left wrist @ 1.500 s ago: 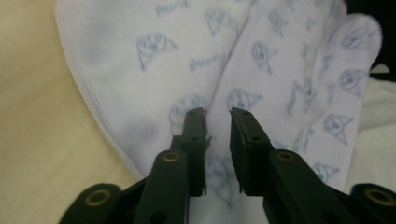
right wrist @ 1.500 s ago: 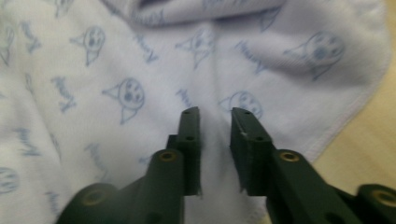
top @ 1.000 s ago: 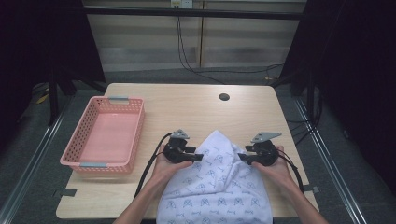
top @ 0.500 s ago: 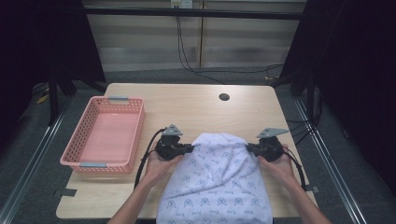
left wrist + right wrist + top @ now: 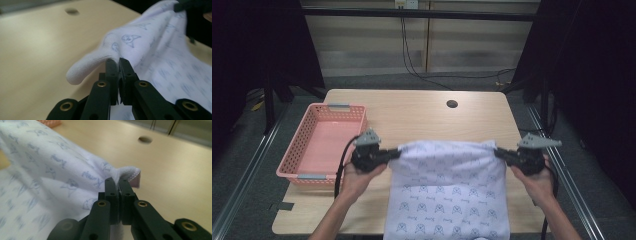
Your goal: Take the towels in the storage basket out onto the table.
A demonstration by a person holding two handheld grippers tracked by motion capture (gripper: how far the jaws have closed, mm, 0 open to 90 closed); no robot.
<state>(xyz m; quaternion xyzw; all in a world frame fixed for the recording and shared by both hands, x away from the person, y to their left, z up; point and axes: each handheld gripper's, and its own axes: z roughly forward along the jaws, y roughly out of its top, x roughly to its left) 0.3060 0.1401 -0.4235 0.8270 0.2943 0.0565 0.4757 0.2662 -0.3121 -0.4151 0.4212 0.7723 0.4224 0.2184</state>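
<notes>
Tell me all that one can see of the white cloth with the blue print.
The white cloth looks like soft knit fabric with small pale blue figures printed in rows and a stitched hem. Its top edge is stretched between the left gripper and the right gripper, each shut on one upper corner. A little cloth bunches past the jaws. The rest hangs down over the wooden table toward its near edge, right of the pink basket.

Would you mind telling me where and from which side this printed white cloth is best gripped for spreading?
At its two far corners, one from each outer side: the left gripper and right gripper pinch them shut, so the cloth hangs stretched between them.
</notes>
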